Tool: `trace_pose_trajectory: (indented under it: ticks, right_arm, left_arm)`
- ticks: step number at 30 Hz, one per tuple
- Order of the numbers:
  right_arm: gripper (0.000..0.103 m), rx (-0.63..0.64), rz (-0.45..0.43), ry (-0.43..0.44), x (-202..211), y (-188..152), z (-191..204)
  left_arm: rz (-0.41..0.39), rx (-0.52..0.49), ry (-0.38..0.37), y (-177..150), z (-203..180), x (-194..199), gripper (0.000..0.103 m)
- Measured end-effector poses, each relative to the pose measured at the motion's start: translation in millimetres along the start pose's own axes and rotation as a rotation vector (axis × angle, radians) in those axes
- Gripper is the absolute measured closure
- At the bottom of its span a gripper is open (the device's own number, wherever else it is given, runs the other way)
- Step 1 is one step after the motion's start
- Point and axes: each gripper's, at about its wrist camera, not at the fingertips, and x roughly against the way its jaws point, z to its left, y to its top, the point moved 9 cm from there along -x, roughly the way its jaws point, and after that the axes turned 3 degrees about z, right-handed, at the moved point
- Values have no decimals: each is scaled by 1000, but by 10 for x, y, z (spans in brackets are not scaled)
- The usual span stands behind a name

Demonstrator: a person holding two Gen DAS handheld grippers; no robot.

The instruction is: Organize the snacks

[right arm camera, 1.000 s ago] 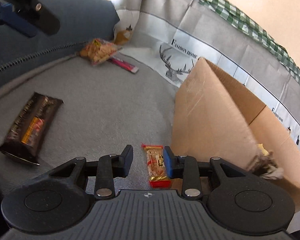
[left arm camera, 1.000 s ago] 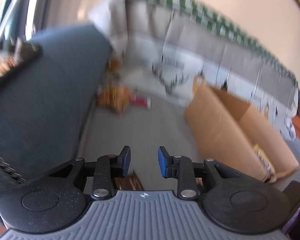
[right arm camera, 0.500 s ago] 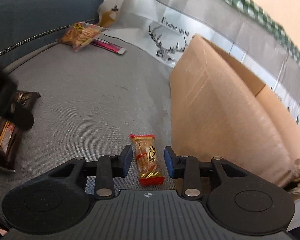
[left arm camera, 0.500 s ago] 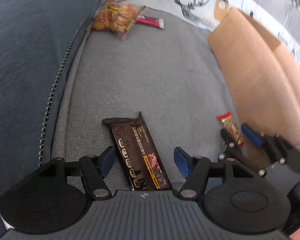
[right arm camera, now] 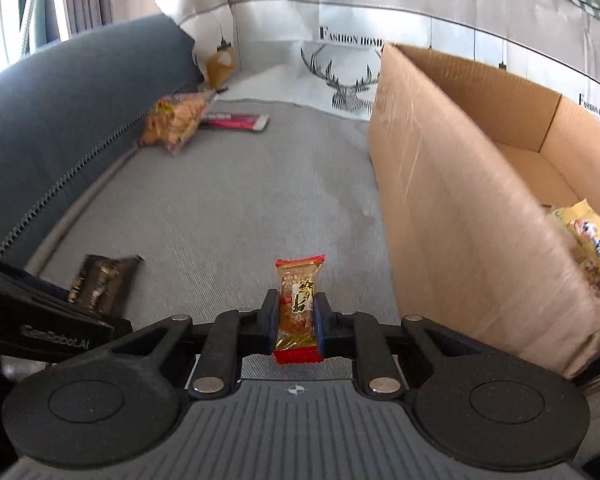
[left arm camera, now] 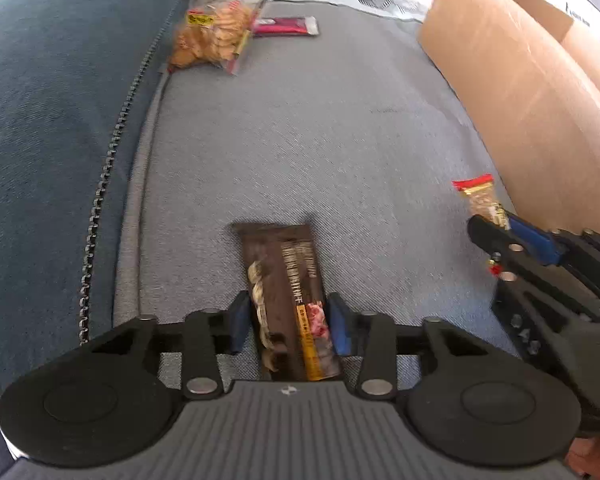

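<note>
A dark brown snack bar lies lengthwise on the grey sofa seat. My left gripper points steeply down over it. Its jaws are closing, and the blue pads touch the bar's two long edges. A small red-and-gold snack packet sticks out forward from my right gripper, which is shut on it. To the right stands an open cardboard box. The left wrist view shows the right gripper with the packet close to the box wall.
A clear bag of orange biscuits and a pink bar lie at the far end of the seat. The blue back cushion rises on the left. A yellow packet lies in the box. A deer-print cloth hangs behind.
My left gripper tipped down over the dark bar, opened wide, then narrowed onto it. My right gripper's jaws closed on the small red-and-gold packet that lay between them.
</note>
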Motion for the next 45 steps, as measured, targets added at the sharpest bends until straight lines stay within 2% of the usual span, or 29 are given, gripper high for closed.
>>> trace_pose_trajectory:
  ticks: [4,9,17,24,29,34,36,42,45]
  right_arm:
    - [85,-9,-42,19,131,79,-17]
    - [85,-12,-113,38,358,176,-39]
    - [85,-42,-262,69,956,457,-236]
    - [85,-102,-400,63,1559,974,-828]
    - [85,-108,-489,-28,1771,1238,-1502]
    - [85,-223,-458,-109,1581,1057,-2119]
    - [85,-259,-407,-99,1463,959,-2243]
    - [85,-272,-428,-109,1455,1021,-2494]
    - [85,-311,-423,-123,1454,986,-2596]
  left_arm:
    - [-38,60,-17,22,79,67,61]
    - [-155,113,-47,61,125,326,61]
    - [-329,114,-59,90,5,865,60]
    - [-464,118,-78,107,-127,1292,60]
    - [-506,112,-105,169,-264,1473,60]
    - [-541,91,-122,216,-432,1597,60]
    - [-550,81,-125,248,-516,1636,60]
    - [-633,73,-169,435,-687,1902,60]
    - [-659,41,-169,508,-850,1848,60]
